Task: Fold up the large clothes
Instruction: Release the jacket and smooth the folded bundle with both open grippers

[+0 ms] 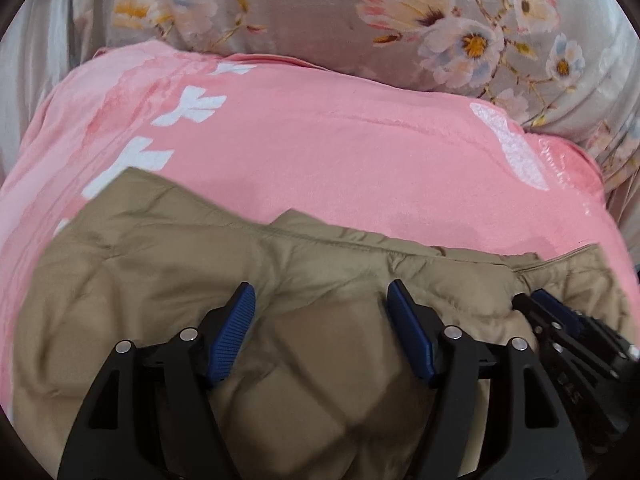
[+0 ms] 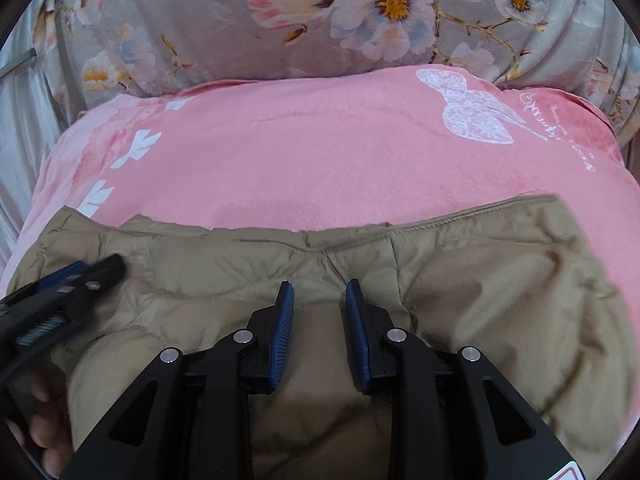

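A tan quilted puffer jacket (image 1: pixel 160 280) lies folded on a pink blanket; it also shows in the right wrist view (image 2: pixel 500 280). My left gripper (image 1: pixel 320 296) is open, its blue pads wide apart just above the jacket's padded middle. My right gripper (image 2: pixel 319 292) is open with a narrower gap, over the jacket near its seamed upper edge. The right gripper shows at the right edge of the left wrist view (image 1: pixel 560 320), and the left gripper shows blurred at the left of the right wrist view (image 2: pixel 80 280). Neither holds fabric.
The pink blanket (image 1: pixel 340 140) with white butterfly prints (image 2: pixel 476 112) covers the surface beyond the jacket. A grey floral bedspread (image 2: pixel 320 20) rises behind it. A hand (image 2: pixel 44 420) shows at lower left of the right wrist view.
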